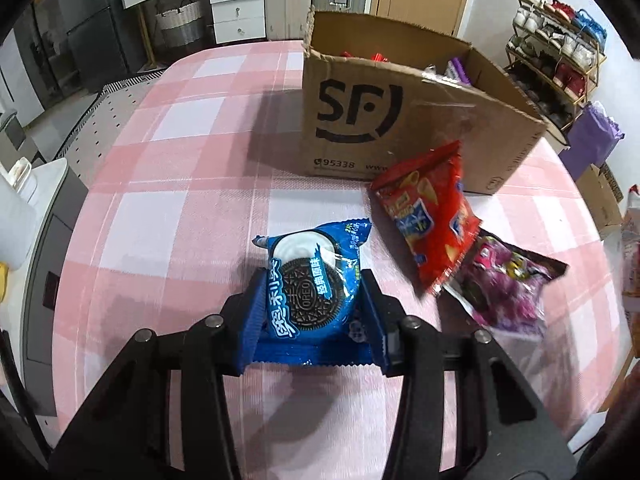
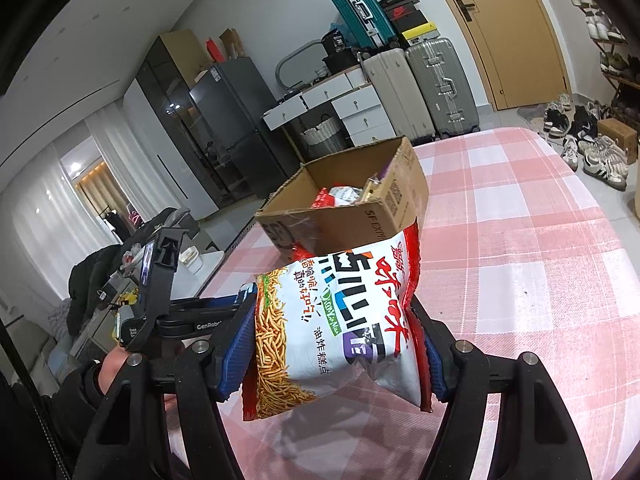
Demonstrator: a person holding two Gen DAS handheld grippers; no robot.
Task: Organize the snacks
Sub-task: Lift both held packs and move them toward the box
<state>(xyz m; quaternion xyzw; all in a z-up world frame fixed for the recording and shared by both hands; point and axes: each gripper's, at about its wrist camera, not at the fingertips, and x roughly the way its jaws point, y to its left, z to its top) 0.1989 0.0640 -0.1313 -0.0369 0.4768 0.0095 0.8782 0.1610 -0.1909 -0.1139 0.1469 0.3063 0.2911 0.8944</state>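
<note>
While the left gripper (image 1: 314,300) clamps a blue Oreo packet (image 1: 312,280) between its blue pads, the packet fills the lower middle of the left wrist view, printed with a black cookie and white cream, its crimped bottom edge hanging between the fingers. Up and to the right lie a red snack bag (image 1: 430,220) and, partly under its lower corner, a purple snack bag (image 1: 508,284), both on the pink checked tablecloth (image 1: 180,200). Behind them, in the upper middle, stands an open cardboard box (image 1: 380,128) marked SF, already holding packets. Left of the box the cloth is bare out to the table's rounded edge; the right edge runs close behind the purple bag.

In the right wrist view, the right gripper (image 2: 340,344) is part closed on a white and red noodle snack bag (image 2: 340,312), its sides pressed in by the pads. That bag hangs in the lower middle, the box directly beyond it, with open cloth to the right.
</note>
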